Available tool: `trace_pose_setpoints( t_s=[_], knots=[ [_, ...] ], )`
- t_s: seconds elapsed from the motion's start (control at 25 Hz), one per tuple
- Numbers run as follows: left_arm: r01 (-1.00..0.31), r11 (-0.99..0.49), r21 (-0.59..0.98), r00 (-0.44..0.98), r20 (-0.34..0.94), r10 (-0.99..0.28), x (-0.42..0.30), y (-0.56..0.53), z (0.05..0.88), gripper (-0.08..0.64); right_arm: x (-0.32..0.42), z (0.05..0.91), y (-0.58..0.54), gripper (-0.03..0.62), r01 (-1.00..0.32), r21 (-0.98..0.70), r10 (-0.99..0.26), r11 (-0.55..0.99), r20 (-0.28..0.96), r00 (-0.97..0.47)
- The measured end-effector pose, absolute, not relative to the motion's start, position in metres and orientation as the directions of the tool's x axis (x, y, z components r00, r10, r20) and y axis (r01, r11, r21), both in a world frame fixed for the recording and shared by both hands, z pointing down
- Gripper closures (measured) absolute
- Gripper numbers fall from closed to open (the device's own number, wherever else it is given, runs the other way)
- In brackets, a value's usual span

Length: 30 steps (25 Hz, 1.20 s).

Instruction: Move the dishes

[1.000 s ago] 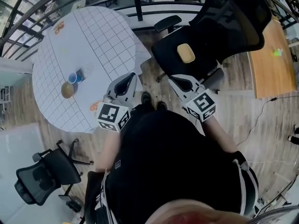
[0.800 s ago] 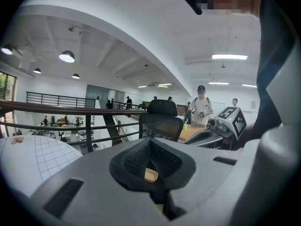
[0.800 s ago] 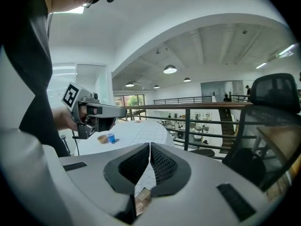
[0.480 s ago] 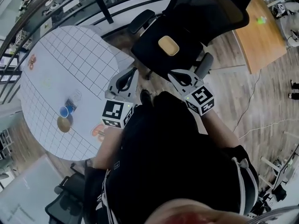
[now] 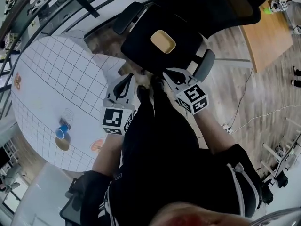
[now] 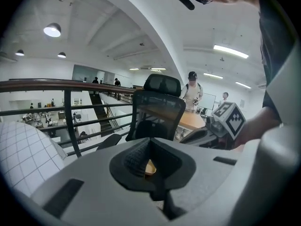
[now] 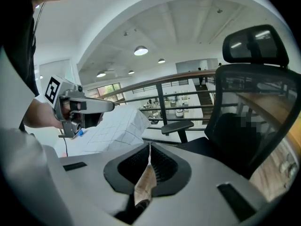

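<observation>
A shallow yellow dish (image 5: pixel 162 41) lies on the seat of a black office chair (image 5: pixel 188 13) ahead of me. Both grippers hang side by side just short of the seat's near edge. My left gripper (image 5: pixel 129 76) has its jaws together and holds nothing. In the left gripper view (image 6: pixel 150 140) a sliver of the yellow dish (image 6: pixel 149 167) shows below the pads. My right gripper (image 5: pixel 166 72) is shut and empty too; in the right gripper view (image 7: pixel 149 147) only wood floor shows in the slit. Each gripper's marker cube faces up.
To the left stands a round table (image 5: pixel 51 74) with a grid cloth, bearing a blue cup (image 5: pixel 61 132), a brown bowl (image 5: pixel 62 142), a clear glass (image 5: pixel 67 117) and an orange item (image 5: pixel 97 146). A railing runs behind it. A wooden desk (image 5: pixel 268 32) is at the right.
Both grippers have sunk and come nearer to the chair seat and the dish. The view has swung, so the table now lies further left and lower.
</observation>
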<state>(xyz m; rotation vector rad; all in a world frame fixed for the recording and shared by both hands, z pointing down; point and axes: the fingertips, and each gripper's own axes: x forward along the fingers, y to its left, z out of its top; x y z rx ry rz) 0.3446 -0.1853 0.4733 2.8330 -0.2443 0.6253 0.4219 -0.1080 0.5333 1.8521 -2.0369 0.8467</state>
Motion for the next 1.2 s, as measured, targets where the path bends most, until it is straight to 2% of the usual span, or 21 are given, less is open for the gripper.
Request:
trace_pose_setpoints(
  t_s=[0.64,1.2],
  knots=[
    [-0.277,-0.926,0.258,0.82,0.566,-0.088,0.401,-0.21,0.658,0.555,0.483,0.732,-0.129,0.566,-0.952,-0.302,-0.662,0.059,0.701,-0.264],
    [-0.266,-0.934,0.237,0.779,0.624,-0.064,0.413,-0.208,0.759,0.557,0.509,0.849,-0.146,0.553,-0.97,-0.226,-0.555,0.087,0.798,-0.235]
  ],
)
